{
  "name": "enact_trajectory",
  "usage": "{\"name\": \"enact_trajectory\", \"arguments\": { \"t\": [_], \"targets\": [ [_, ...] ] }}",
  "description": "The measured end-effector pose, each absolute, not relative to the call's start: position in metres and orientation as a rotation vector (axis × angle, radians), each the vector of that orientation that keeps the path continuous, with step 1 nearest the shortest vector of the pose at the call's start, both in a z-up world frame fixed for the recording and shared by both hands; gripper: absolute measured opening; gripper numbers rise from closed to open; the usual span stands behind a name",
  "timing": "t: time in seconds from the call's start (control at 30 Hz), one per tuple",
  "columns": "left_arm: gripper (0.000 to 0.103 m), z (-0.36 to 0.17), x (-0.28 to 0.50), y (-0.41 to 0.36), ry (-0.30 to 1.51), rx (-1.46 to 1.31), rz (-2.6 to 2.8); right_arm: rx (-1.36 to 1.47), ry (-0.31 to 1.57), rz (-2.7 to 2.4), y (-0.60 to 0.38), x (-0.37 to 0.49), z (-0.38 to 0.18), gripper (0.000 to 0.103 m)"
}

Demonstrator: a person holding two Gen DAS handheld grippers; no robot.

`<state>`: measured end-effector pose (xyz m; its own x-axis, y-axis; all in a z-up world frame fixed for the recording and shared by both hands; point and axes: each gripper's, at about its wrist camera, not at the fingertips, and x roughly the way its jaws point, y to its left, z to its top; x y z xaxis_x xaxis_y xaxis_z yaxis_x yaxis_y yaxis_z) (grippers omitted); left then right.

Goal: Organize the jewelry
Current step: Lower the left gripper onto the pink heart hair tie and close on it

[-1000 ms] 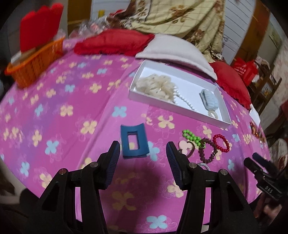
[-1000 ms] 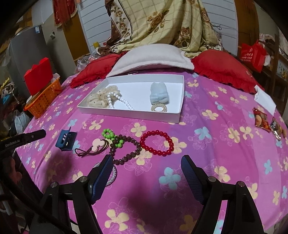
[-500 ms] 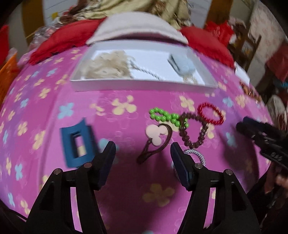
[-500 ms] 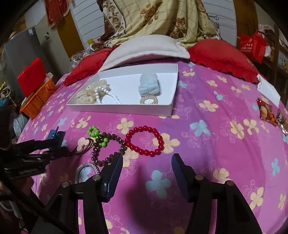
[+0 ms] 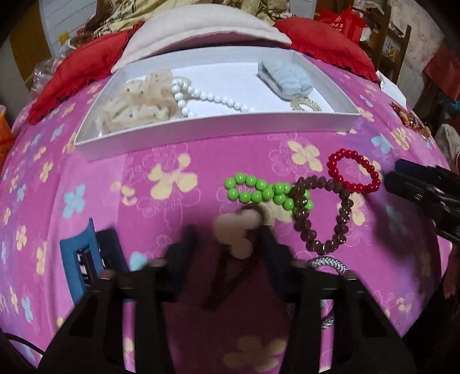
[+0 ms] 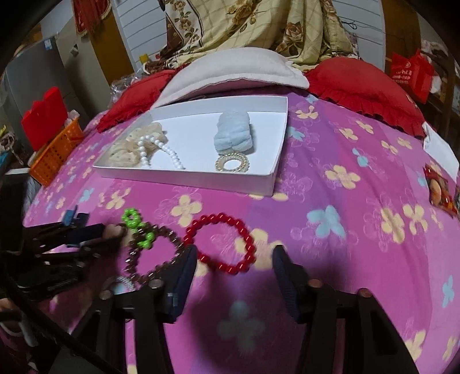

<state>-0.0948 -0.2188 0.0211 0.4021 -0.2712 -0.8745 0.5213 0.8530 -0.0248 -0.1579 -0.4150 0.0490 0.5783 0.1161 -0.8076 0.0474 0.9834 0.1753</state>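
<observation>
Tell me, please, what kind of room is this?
Probably a bedroom at home: the flowered pink sheet covers a bed, with red pillows and a folded floral blanket at its head.

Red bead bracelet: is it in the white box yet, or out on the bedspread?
Out. The red bead bracelet lies on the bedspread in front of the white box.

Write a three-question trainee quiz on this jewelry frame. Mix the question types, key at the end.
1. True or false: the red bead bracelet already lies in the white tray.
2. What lies between the fingers of the left gripper?
A. blue hair clip
B. brown hair tie with pink charm
C. pearl necklace
3. Fill in: the green bead bracelet overlaps the ____ bead bracelet.

Key: 1 false; 2 B; 3 brown.
</observation>
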Motion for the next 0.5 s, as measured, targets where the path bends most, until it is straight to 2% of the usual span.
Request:
{"name": "enact_trajectory", "arguments": {
  "t": [0.17, 0.23, 0.3, 0.33, 0.4, 0.5],
  "targets": [
    [0.026, 0.022, -0.086, -0.206, 1.074, 0.183, -0.535, 0.148, 0.994, 0.032, -0.419, -0.136, 0.034, 0.031],
    [0.025, 0.023, -0.084, -0.202, 1.083, 0.16, -0.533, 0.092, 0.974, 0.022, -0.415, -0.133, 0.031, 0.018],
    [0.021, 0.027, -0.084, -0.197, 1.079, 0.14, -0.525, 0.065, 0.966, 0.003, -0.414, -0.132, 0.031, 0.012],
    [0.02, 0.028, -0.085, -0.195, 1.077, 0.134, -0.521, 0.081, 0.964, 0.005, -0.416, -0.132, 0.032, 0.011],
    [0.007, 0.034, -0.086, -0.192, 1.062, 0.126, -0.51, 0.102, 0.947, 0.011, -0.419, -0.135, 0.035, 0.007],
    [0.007, 0.036, -0.088, -0.189, 1.058, 0.138, -0.505, 0.096, 0.919, 0.014, -0.419, -0.14, 0.047, 0.004]
  ]
}}
